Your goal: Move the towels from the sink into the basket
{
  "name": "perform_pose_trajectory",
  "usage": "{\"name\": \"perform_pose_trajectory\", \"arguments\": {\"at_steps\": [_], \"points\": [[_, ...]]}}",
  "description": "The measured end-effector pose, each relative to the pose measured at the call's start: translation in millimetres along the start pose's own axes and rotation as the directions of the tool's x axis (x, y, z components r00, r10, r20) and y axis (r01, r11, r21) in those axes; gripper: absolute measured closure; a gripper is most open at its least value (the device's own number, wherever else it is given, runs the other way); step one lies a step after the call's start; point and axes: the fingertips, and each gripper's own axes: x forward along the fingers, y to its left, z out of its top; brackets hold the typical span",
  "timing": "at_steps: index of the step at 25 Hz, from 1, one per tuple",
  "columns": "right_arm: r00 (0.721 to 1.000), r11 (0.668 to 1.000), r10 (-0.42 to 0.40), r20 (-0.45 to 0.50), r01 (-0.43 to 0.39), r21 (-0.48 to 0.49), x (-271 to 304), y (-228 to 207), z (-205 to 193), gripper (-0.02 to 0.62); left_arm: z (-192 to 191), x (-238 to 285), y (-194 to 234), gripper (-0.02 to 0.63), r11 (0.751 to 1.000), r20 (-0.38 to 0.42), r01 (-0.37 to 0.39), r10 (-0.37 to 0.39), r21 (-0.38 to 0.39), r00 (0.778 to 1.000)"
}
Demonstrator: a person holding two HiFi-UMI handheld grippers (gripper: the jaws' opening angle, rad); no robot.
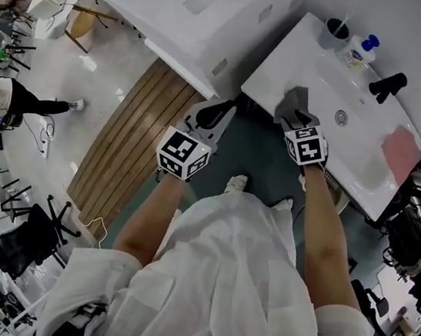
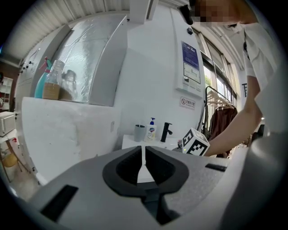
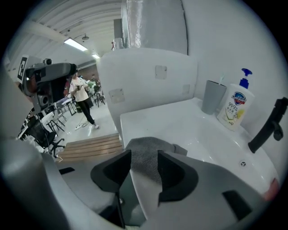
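Head view places the right tool [image 1: 295, 105] over the near left corner of the white ceramic sink [image 1: 363, 185]. The left tool [image 1: 214, 117] hangs off to the left over the floor, so the right hand is plainly the nearer one. Right gripper view gives what the head view cannot: a grey woven towel [image 3: 150, 146] drapes over the sink's front rim, directly ahead of and below the right tool [image 3: 144, 155]. The towel's length runs toward the camera, between jaws that stand wide apart on either side of it without pressing on it. Only the head view shows clearly a second, pink towel [image 1: 401, 151] at the sink's far right end, beyond the black tap [image 1: 388, 83] and well apart from either tool. Left gripper view shows the left tool [image 2: 144, 152] drawn to a thin slit and holding nothing. No view shows the basket.
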Motion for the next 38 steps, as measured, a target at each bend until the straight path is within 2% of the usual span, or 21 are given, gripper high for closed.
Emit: {"name": "perform_pose_trajectory", "arguments": {"at_steps": [5, 11, 19, 25, 33, 38], "points": [[0.999, 1.0, -0.006, -0.035, 0.005, -0.027, 11.8, -2.2, 0.0, 0.408, -4.0, 0.3, 2.1, 0.575, 1.0, -0.006, -0.002, 0.002, -0.001, 1.0], [0.998, 1.0, 0.018, -0.053, -0.018, 0.004, 13.8, -1.4, 1.5, 0.425, -4.3, -1.3, 1.6, 0.574, 1.0, -0.008, 0.003, -0.003, -0.002, 1.0], [0.996, 0.999, -0.017, -0.086, 0.012, -0.049, 8.9, 0.7, -8.8, 0.546, -6.9, -2.4, -3.8, 0.575, 1.0, -0.014, 0.024, -0.024, -0.002, 1.0], [0.99, 0.997, -0.062, -0.127, 0.055, -0.057, -11.9, 2.8, -31.3, 0.562, -5.7, 7.8, -18.4, 0.575, 0.996, -0.021, 0.083, -0.083, 0.009, 0.996], [0.99, 0.992, -0.121, -0.078, 0.124, 0.038, -68.3, -3.0, -66.1, 0.563, 8.9, 29.3, -65.6, 0.575, 0.983, -0.009, 0.177, -0.177, 0.05, 0.984], [0.985, 0.979, -0.173, -0.015, 0.174, 0.108, -107.8, -13.5, -87.7, 0.563, 9.8, 40.7, -107.8, 0.575, 0.969, -0.022, 0.236, -0.235, 0.07, 0.972]]}}
